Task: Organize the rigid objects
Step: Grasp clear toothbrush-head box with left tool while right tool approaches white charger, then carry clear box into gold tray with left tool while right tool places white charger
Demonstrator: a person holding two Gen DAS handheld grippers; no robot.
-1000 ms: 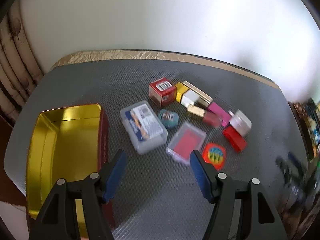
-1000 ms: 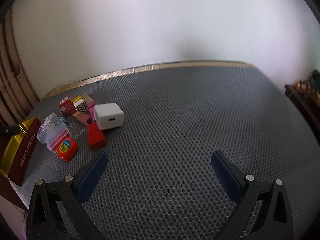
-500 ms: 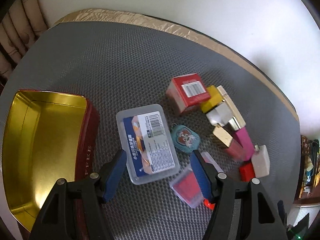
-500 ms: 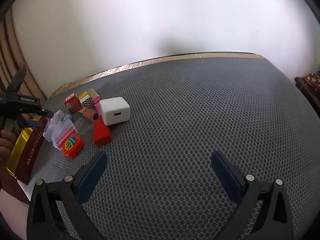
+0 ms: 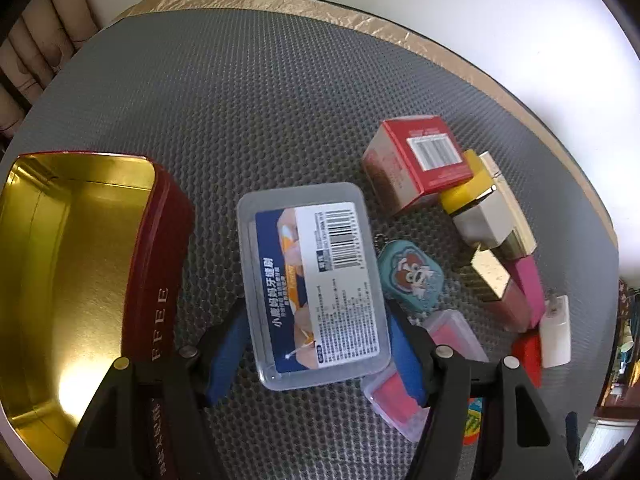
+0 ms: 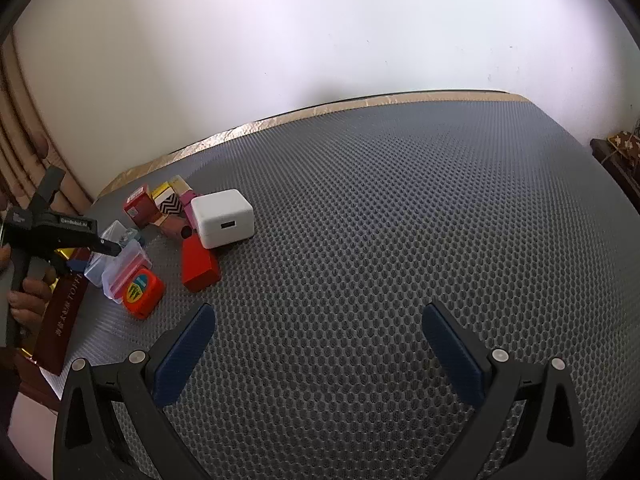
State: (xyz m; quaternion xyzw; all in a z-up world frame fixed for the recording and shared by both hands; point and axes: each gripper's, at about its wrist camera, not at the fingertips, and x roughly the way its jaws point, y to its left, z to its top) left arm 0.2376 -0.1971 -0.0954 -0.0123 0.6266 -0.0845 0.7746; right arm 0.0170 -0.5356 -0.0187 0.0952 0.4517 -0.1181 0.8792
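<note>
Left gripper (image 5: 316,350) has dropped onto the clear rectangular plastic box with the blue label (image 5: 314,286), blue-padded jaws apart and straddling it, ready to clamp for the gold-lined red tin (image 5: 76,264) at left, while the right gripper (image 6: 316,354) hangs spread wide over bare mat.

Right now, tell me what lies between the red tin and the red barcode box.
In the left wrist view, the clear plastic case lies on the mat between the red tin and the red barcode box.

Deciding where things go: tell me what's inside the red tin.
Nothing visible inside the red tin: only its bare gold floor and walls show. Its near corner is cut off by the left gripper and the frame edge, so that part stays unchecked.
</note>
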